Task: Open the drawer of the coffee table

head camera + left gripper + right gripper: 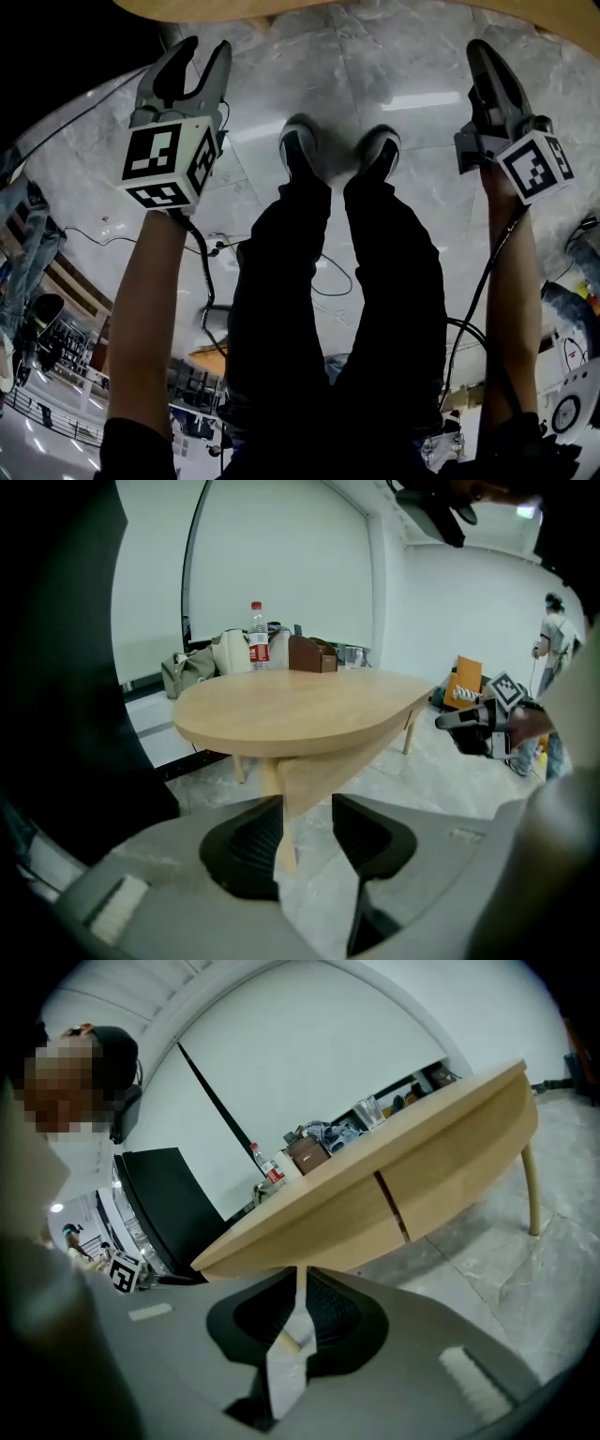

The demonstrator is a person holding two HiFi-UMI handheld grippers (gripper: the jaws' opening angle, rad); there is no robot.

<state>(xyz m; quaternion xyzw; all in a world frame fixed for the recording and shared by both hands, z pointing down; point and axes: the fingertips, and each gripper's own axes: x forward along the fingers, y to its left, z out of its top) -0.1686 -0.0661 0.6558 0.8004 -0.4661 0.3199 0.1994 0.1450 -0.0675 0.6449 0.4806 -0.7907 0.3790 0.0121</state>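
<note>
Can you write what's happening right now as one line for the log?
left tool: open, empty | right tool: shut, empty | coffee table: ahead, untouched | drawer: closed

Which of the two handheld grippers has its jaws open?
The left gripper, at the left in the head view: its two jaws stand apart with nothing gripped. The right gripper has its jaws closed together.

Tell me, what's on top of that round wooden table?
Along the coffee table's far edge are a red-labelled bottle, a brown box and bags. I can't tell whether they stand on it or on a ledge behind. Anything behind them is covered.
</note>
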